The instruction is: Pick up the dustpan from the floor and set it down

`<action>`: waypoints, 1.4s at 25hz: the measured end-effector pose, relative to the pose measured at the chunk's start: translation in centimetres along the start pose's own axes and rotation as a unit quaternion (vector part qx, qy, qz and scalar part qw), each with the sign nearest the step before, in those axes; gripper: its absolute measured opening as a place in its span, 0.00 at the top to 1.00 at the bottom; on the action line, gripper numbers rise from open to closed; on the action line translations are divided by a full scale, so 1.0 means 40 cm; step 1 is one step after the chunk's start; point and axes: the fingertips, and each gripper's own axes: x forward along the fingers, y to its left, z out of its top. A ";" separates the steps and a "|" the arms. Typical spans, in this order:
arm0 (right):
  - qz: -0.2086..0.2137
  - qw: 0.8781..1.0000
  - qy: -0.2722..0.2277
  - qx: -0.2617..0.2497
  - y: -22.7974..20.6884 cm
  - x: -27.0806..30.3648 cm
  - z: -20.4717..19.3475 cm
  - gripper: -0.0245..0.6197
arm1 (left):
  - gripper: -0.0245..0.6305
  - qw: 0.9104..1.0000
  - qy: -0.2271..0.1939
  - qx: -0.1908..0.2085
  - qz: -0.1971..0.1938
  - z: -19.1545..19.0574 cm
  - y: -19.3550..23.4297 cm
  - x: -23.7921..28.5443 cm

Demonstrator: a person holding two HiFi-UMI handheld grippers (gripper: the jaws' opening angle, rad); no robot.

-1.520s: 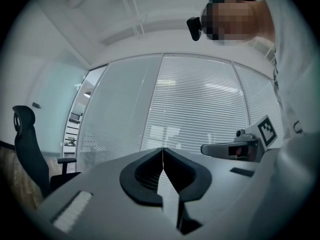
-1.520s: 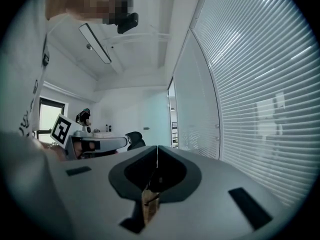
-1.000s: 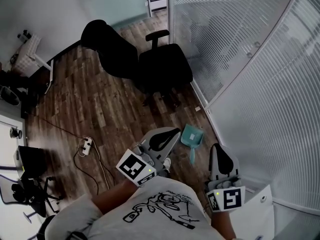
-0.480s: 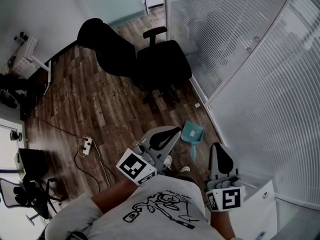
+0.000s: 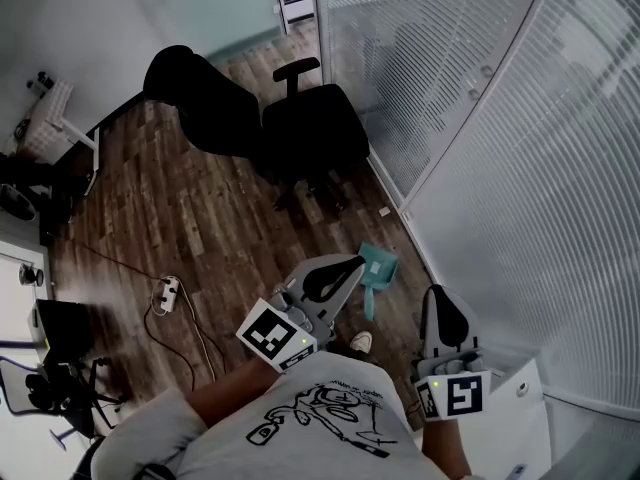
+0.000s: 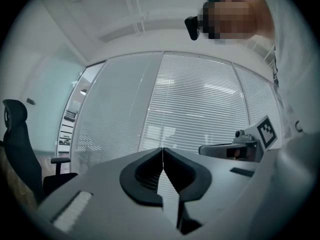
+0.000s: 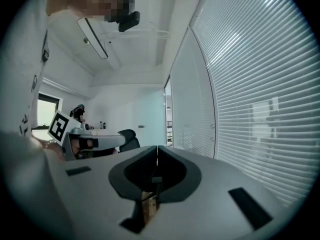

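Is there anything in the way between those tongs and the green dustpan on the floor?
Nothing visible. The dustpan lies on bare wooden floor by the glass wall, just ahead of the person's shoe. The office chairs stand beyond it. The left tongs and right tongs are shut and empty.

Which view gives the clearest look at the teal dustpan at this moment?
The head view. It looks steeply down, so the dustpan shows plainly on the wooden floor beside the glass wall. Neither gripper view shows it; both face the glass wall and the room.
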 end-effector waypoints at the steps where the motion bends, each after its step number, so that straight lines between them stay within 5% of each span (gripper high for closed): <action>1: 0.000 1.000 0.001 0.001 -0.008 -0.007 -0.002 0.95 | 0.96 1.000 0.001 -0.001 0.000 -0.003 -0.008 0.005; 22: 0.043 0.995 0.075 0.049 0.012 0.000 -0.174 0.95 | 0.96 0.997 0.061 -0.038 0.019 -0.173 -0.013 0.016; 35: 0.061 0.985 0.138 0.089 0.015 0.048 -0.389 0.89 | 0.96 0.993 0.099 -0.051 0.028 -0.333 0.029 0.017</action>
